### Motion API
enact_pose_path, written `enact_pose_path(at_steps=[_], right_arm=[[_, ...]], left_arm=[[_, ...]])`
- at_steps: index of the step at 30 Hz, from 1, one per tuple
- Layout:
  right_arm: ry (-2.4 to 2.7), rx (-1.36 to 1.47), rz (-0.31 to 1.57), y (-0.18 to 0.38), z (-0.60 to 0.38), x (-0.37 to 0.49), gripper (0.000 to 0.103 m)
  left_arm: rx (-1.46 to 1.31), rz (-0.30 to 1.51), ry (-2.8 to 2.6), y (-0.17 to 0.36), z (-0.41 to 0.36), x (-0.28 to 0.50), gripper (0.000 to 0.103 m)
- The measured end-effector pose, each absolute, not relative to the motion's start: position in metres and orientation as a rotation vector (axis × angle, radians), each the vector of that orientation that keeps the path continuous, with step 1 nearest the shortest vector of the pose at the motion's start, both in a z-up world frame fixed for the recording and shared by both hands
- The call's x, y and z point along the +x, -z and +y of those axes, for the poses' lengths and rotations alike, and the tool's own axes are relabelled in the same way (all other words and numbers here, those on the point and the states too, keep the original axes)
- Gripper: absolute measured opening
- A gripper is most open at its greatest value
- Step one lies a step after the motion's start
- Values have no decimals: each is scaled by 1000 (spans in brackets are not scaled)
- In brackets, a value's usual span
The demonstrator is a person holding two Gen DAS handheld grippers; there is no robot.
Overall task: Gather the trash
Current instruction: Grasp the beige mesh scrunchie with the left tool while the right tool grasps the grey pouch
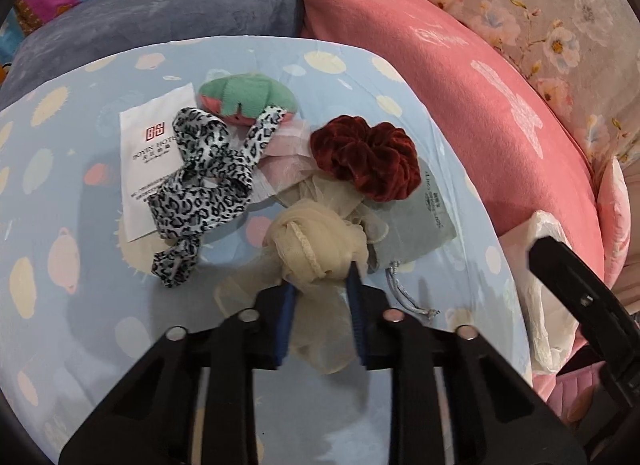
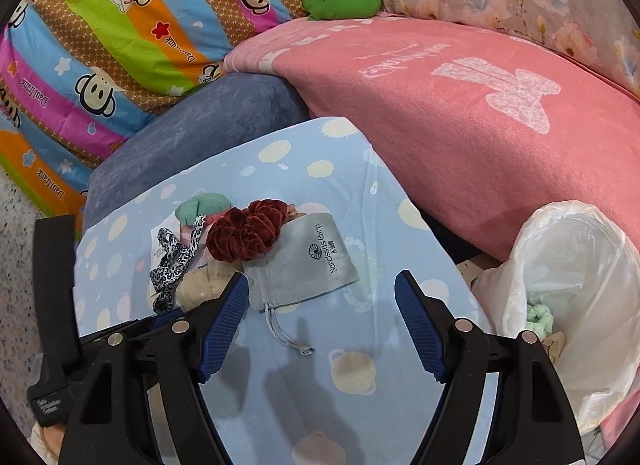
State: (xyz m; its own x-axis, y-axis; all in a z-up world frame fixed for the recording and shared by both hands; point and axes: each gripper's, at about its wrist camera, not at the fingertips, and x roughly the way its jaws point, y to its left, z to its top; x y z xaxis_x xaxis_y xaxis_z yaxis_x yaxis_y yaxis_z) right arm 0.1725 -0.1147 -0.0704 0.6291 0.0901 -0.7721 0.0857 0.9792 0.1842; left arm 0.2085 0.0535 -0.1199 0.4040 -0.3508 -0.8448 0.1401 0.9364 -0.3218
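A small heap lies on the light blue patterned cloth [image 1: 72, 193]: a cream mesh bundle [image 1: 316, 245], a leopard-print ribbon [image 1: 204, 185], a dark red velvet scrunchie [image 1: 364, 157], a grey drawstring pouch [image 1: 420, 225], a white printed card [image 1: 148, 153] and a green plush piece [image 1: 248, 95]. My left gripper [image 1: 320, 281] is shut on the cream mesh bundle, its blue pads pressing both sides. My right gripper [image 2: 322, 277] stands open over the near end of the grey drawstring pouch [image 2: 308, 265], nothing between its fingers. The scrunchie [image 2: 244, 233] lies just beyond.
A white plastic trash bag [image 2: 568, 285] gapes at the right with a few items inside. A pink blanket [image 2: 460, 125] borders the cloth at the back right, a grey-blue cushion [image 2: 208, 121] at the back left, a striped cartoon quilt [image 2: 120, 33] behind.
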Motion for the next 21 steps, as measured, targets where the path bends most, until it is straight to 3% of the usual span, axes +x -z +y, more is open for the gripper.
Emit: enact_pose_path(at_steps=[3, 12, 14, 21], right_arm=[[-8, 210, 910, 79, -112, 180, 73], [-65, 199, 975, 113, -85, 210, 71], [-76, 182, 991, 121, -77, 217, 67], [-83, 119, 1028, 144, -60, 227, 36]], left_arm=[[-212, 1105, 314, 114, 57, 201, 11], [-247, 1037, 228, 85, 90, 197, 10], [-269, 1033, 228, 81, 96, 200, 10], [-273, 1046, 231, 78, 95, 203, 10]])
